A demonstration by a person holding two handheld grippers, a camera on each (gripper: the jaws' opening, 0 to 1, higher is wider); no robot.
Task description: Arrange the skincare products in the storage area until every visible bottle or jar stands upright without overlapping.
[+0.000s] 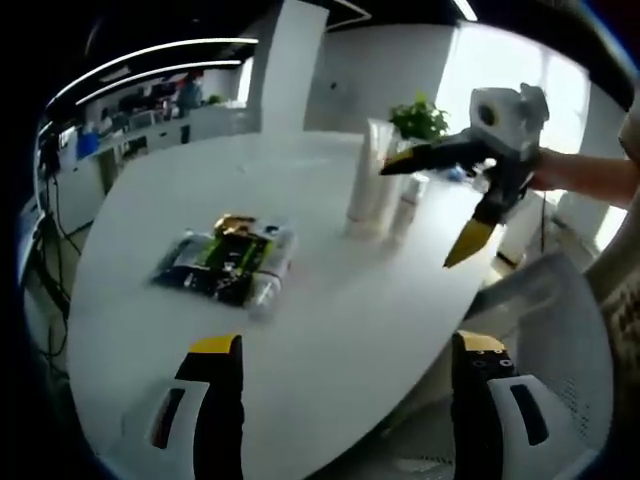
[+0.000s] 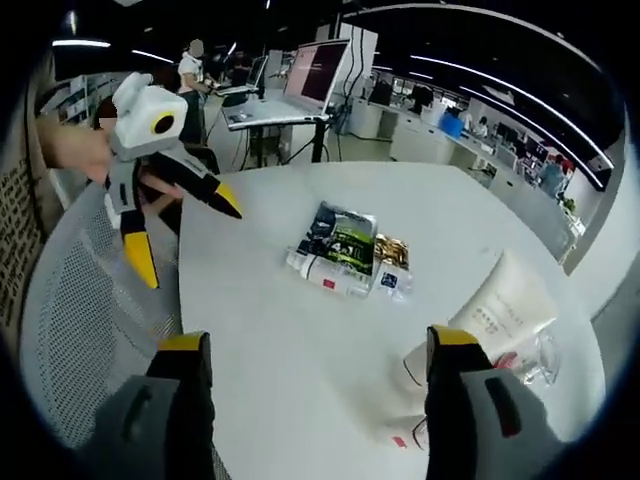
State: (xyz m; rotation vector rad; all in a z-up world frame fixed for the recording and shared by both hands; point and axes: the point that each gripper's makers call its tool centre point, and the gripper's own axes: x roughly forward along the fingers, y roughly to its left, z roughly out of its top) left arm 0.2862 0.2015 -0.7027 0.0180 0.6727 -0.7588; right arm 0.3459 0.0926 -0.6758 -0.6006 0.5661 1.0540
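A cluster of skincare products stands at the far side of the white table (image 1: 330,330): two tall white tubes (image 1: 368,180) and a smaller bottle (image 1: 407,205) beside them, all upright. In the right gripper view the same group lies close by my right jaw: a white tube (image 2: 508,298), a white bottle (image 2: 422,366) and a clear jar (image 2: 537,356). A clear bag of dark sachets and small items (image 1: 230,260) (image 2: 345,250) lies flat mid-table. My left gripper (image 1: 346,343) (image 2: 190,245) is open and holds nothing. My right gripper (image 2: 320,338) (image 1: 425,215) is open, hovering beside the tubes.
A grey mesh chair (image 2: 85,300) (image 1: 560,330) sits against the table edge near me. A potted plant (image 1: 420,118) stands behind the tubes. Desks with monitors (image 2: 315,70) and a standing person (image 2: 190,65) are in the background.
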